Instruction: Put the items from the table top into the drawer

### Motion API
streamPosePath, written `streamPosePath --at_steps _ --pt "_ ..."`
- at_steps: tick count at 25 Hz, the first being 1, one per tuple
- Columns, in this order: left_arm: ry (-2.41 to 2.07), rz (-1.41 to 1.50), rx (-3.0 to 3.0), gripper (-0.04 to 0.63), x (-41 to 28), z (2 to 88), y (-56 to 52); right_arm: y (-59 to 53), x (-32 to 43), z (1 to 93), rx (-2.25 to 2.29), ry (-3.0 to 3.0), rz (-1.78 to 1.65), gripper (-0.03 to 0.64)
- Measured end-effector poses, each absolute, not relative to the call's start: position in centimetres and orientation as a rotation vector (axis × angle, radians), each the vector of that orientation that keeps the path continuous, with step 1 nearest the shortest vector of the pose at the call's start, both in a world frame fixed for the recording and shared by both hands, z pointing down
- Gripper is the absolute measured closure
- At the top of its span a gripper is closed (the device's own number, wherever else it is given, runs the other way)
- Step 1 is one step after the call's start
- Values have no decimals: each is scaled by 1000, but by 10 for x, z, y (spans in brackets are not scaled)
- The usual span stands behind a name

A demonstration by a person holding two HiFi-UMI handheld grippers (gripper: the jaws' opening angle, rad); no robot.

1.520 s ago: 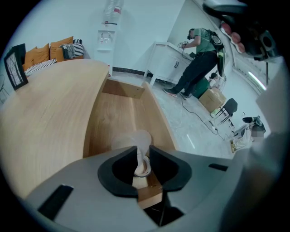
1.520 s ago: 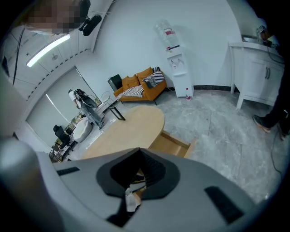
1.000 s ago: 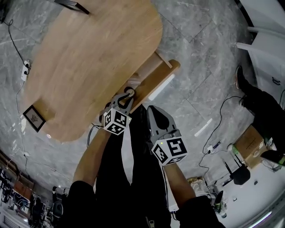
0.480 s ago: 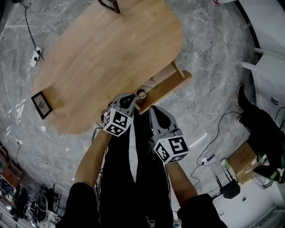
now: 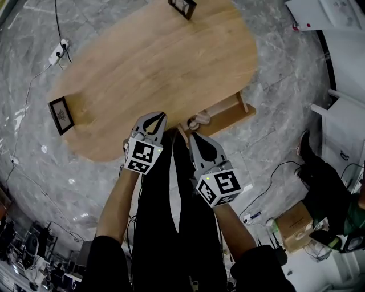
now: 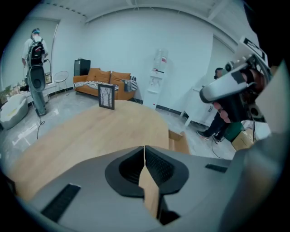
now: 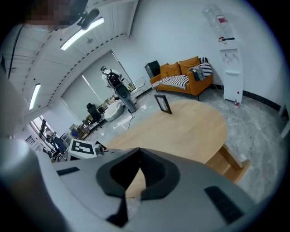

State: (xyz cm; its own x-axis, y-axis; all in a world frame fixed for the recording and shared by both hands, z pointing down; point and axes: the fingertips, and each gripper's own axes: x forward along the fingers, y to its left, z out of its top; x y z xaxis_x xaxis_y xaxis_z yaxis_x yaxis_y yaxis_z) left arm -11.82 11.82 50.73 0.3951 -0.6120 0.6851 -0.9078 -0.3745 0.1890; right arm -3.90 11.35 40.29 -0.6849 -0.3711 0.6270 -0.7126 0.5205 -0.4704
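Note:
On the oval wooden table [image 5: 154, 63] stand two small picture frames, one at the far edge [image 5: 182, 7] and one at the left edge [image 5: 61, 114]. The open wooden drawer [image 5: 231, 116] juts out under the table's near right edge, with a pale round item [image 5: 200, 120] inside. My left gripper [image 5: 160, 116] is shut and empty, hovering over the table's near edge left of the drawer. My right gripper [image 5: 192, 137], shut and empty too, hangs just short of the drawer. The left gripper view shows shut jaws [image 6: 144, 147], the far frame [image 6: 106, 96] and the drawer [image 6: 179, 141]. Shut jaws [image 7: 138, 151] fill the right gripper view.
A power strip [image 5: 59, 52] with its cable lies on the marble floor beyond the table. White furniture [image 5: 328, 14] stands at the far right, and a person [image 5: 322, 182] sits beside a cardboard box [image 5: 293, 225]. An orange sofa [image 6: 105, 81] lines the far wall.
Both grippers have drawn back and up from the drawer. The left one has swung left over the table's edge and shut its jaws. The round item stays in the drawer.

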Motion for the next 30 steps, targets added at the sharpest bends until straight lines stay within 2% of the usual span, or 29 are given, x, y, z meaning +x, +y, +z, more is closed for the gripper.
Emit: streamPosePath --at_steps 20,24,29,30 --pt "-1928 525 1657 572 -388 450 183 123 -141 406 546 -2355 887 607" --pt "-1963 522 1645 501 -425 432 194 123 -157 408 516 -2353 871 607" --pt "-2065 588 1586 456 -471 415 206 125 -174 412 493 -2348 866 607" --pt "-2076 608 1555 430 -480 417 210 127 -176 413 489 -2346 866 607"
